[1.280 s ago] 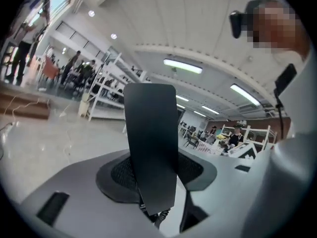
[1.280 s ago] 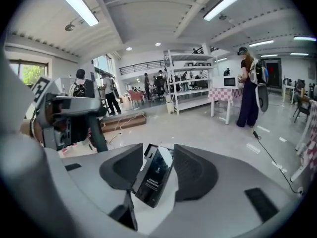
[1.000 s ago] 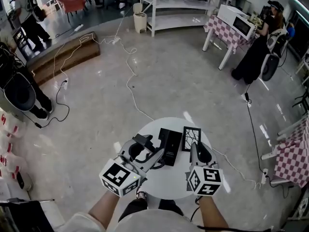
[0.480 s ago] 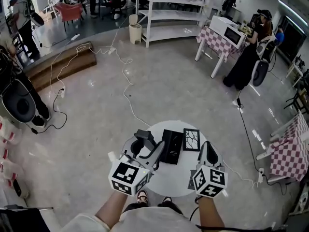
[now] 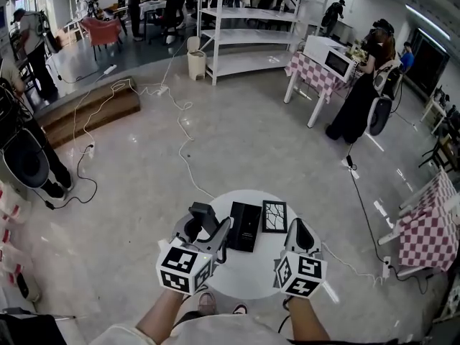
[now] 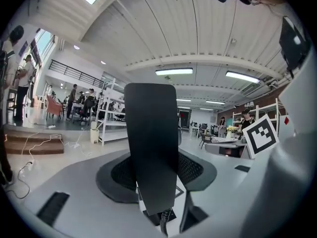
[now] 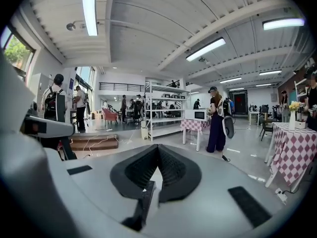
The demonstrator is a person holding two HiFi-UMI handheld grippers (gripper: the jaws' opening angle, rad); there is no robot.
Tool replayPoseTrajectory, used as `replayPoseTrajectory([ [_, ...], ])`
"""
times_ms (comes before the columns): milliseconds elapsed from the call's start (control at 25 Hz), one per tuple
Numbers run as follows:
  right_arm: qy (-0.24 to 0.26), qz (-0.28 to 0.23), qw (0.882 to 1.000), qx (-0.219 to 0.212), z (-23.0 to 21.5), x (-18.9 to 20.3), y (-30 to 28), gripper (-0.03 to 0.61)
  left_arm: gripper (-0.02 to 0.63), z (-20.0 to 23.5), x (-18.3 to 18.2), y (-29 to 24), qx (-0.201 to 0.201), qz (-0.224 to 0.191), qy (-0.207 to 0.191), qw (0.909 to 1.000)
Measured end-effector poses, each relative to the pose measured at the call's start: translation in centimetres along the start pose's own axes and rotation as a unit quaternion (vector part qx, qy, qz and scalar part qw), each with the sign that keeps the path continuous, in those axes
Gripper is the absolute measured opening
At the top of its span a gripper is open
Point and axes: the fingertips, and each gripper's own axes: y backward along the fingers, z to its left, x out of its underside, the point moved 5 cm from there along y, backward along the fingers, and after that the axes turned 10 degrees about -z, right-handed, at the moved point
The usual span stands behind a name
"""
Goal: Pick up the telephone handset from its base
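A black telephone base (image 5: 244,226) lies on a small round white table (image 5: 251,279). My left gripper (image 5: 208,230) is shut on the black handset (image 5: 195,220), held just left of the base and clear of it. In the left gripper view the handset (image 6: 151,148) stands upright between the jaws, and its cord (image 6: 165,218) hangs below. My right gripper (image 5: 298,236) is at the table's right edge. In the right gripper view this gripper (image 7: 157,168) is shut with nothing between its pads.
A black-framed picture (image 5: 274,216) lies on the table right of the base. White cables (image 5: 183,157) trail over the floor beyond the table. Checked-cloth tables (image 5: 424,228) stand right, shelving (image 5: 244,27) and several people at the back.
Both grippers have lifted a little towards the camera. The handset stays in the left jaws and now sits farther left of the base.
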Motion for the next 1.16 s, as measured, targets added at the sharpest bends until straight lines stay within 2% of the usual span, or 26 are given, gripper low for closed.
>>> replayPoseTrajectory([
  [240, 0.031, 0.001, 0.999, -0.016, -0.6, -0.4, -0.5, 0.021, 0.221, -1.2, -0.1, -1.2, 0.003, 0.006, -0.004, 1.0000],
  [440, 0.016, -0.010, 0.999, -0.028, -1.4, -0.6, -0.3, 0.021, 0.221, -2.3, 0.2, -2.0, -0.002, 0.011, -0.009, 0.9999],
  [1160, 0.015, -0.019, 0.999, -0.047, -2.2, -0.9, 0.7, 0.021, 0.221, -3.5, 0.3, -1.5, -0.015, 0.013, -0.013, 0.9997],
])
